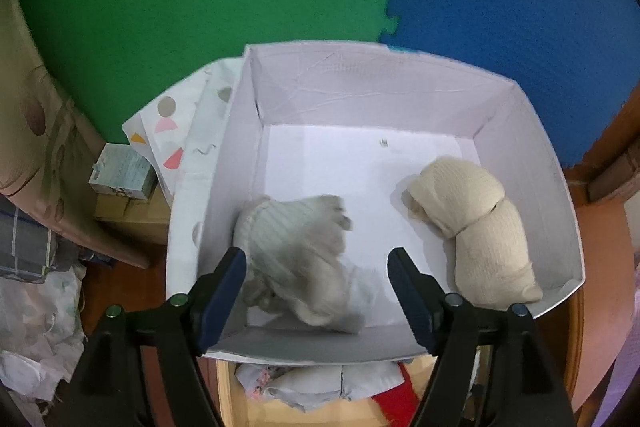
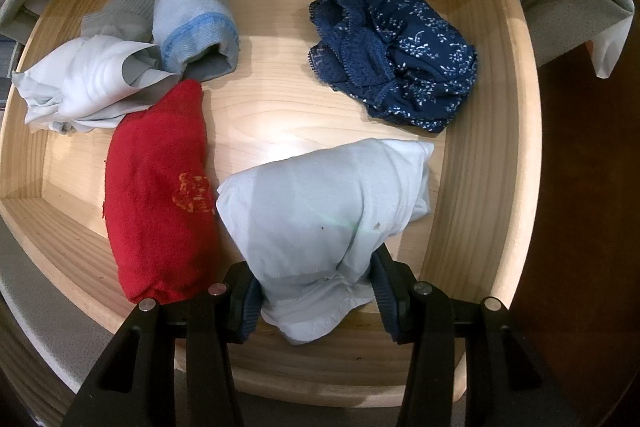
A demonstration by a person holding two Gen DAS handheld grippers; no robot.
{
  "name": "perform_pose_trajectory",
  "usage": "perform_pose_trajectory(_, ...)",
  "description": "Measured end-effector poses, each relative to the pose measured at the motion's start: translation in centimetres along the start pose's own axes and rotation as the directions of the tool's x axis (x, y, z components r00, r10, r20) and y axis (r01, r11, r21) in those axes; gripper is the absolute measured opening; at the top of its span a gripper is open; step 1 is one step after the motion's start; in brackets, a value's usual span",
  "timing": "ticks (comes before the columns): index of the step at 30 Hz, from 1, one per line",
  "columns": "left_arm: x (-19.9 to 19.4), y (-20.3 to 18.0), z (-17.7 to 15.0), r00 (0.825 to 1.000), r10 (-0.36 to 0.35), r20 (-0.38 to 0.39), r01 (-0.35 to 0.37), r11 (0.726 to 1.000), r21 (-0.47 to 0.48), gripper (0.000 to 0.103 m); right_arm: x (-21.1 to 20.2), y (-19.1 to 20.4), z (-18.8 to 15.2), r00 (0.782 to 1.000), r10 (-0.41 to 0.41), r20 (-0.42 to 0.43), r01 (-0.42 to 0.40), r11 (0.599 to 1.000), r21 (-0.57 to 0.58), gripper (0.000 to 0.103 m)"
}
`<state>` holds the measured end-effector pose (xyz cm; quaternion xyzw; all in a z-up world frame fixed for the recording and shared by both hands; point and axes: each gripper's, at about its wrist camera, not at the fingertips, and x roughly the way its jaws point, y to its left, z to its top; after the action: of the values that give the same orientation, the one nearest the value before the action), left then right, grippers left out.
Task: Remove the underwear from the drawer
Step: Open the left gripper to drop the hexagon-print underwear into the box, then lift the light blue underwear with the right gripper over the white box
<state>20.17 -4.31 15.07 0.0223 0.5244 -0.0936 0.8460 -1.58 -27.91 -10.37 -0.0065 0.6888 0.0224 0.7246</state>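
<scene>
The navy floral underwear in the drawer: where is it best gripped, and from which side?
Probably from above, on the bunched lace band at the left of the navy floral underwear. That raised fold gives the gripper something to pinch, and bare drawer floor beside it leaves room.

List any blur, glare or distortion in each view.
Left wrist: the grey garment in the white box is motion-blurred, the beige bundle sharp; fisheye bows the box walls. Right wrist: sharp; bright glare on the drawer floor; the wooden drawer sides curve round.
</scene>
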Motion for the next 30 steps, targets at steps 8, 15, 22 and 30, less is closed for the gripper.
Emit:
perform_pose_trajectory(8, -2.2, 0.4, -0.4, 1.000, -0.001, 0.030, 0.001, 1.000, 0.005, 0.075, -0.1, 0.1, 0.0, 1.000, -0.005, -0.002, 0.005, 1.000, -0.001, 0.045)
perform_pose_trajectory(15, -4.2, 0.5, -3.2, 0.998, 0.052, 0.027, -0.055, 0.990, 0.131, 0.075, -0.1, 0.2, 0.1, 1.000, -0.015, -0.005, 0.015, 1.000, 0.000, 0.045)
perform_pose_trajectory(22, -5.4, 2.4, -7.6, 0.997, 0.076, 0.022, -0.079, 0.984, 0.162, 0.075, -0.4, 0.4, 0.2, 1.000, -0.021, -0.002, 0.021, 1.000, 0.005, 0.045)
perform_pose_trajectory(30, -4.2, 5.2, -14.0, 0.993, 0.119, 0.027, -0.121, 0.985, 0.124, 0.075, -1.3, 1.1, 0.2, 0.999, -0.034, 0.038, 0.034, 0.999, 0.008, 0.041)
